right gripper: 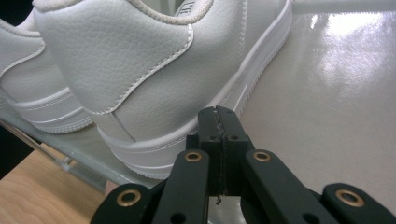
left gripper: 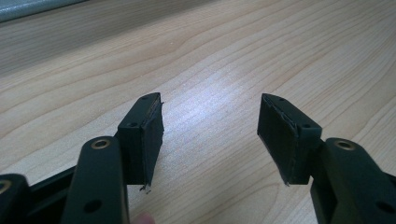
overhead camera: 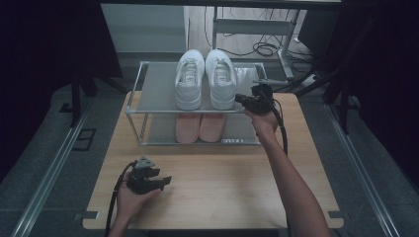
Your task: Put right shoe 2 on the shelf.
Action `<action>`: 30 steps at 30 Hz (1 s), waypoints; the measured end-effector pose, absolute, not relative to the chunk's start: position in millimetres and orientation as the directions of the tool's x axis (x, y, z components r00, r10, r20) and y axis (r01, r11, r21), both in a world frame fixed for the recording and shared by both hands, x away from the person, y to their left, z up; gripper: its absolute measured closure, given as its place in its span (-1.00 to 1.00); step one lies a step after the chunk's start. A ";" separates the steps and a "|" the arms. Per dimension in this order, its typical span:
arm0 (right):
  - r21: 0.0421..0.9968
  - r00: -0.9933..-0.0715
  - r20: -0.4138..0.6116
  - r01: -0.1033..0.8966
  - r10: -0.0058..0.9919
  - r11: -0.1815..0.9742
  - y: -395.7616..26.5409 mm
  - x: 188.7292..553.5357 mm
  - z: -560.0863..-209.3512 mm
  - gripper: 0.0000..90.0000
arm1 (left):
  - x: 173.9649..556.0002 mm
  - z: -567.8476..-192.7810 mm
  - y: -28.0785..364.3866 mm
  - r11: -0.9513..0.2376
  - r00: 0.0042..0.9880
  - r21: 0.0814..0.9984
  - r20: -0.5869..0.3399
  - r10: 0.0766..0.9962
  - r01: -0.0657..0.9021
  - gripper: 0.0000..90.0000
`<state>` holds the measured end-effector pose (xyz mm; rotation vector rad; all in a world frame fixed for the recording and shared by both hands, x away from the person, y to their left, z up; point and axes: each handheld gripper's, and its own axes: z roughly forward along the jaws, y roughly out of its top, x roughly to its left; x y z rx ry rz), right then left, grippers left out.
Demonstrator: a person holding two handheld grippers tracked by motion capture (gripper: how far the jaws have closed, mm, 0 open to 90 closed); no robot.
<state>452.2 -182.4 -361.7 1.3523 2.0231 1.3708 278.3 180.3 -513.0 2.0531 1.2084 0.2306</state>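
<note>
Two black jaws of the right gripper (right gripper: pixel 219 122) are pressed flat together with nothing between them; their tips sit right at the sole of the right white shoe (right gripper: pixel 154 79), near its heel, and it is hard to tell if they touch it; in the right gripper view the shoe is at about eleven o'clock from the tips, and the left white shoe (right gripper: pixel 28 84) is just beside it at nine o'clock; both shoes stand on the shiny top shelf (right gripper: pixel 336 93); in the high view the right gripper (overhead camera: pixel 245 99) is held by the right hand (overhead camera: pixel 263 120) at about three o'clock from the right white shoe (overhead camera: pixel 221 78), with the left white shoe (overhead camera: pixel 189 78) touching it side by side; under them, on the lower shelf of the metal shoe rack (overhead camera: pixel 132 106), lies a pair of pink shoes (overhead camera: pixel 199 126); the left gripper (left gripper: pixel 210 126) has its jaws wide apart and holds nothing, just bare wood between them; in the high view the left gripper (overhead camera: pixel 164 181) lies low over the wooden table (overhead camera: pixel 237 187) at about seven o'clock from the rack, well apart from the shoes, with the left hand (overhead camera: pixel 129 200) around it.
</note>
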 end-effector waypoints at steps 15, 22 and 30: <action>0.861 -0.512 0.241 0.505 0.825 0.061 -164.6 448.6 -359.5 1.00 | 278.5 -512.5 181.7 -0.291 0.543 0.669 -0.199 0.816 0.683 -0.09; 0.863 -0.513 0.236 0.501 0.825 0.065 -153.7 447.2 -360.1 1.00 | 278.5 -512.3 182.1 -0.292 0.544 0.670 -0.200 0.815 0.683 -0.09; 0.868 -0.520 0.250 0.494 0.817 0.048 -157.7 446.1 -361.0 0.99 | 278.2 -511.3 183.8 -0.286 0.540 0.672 -0.200 0.818 0.683 -0.09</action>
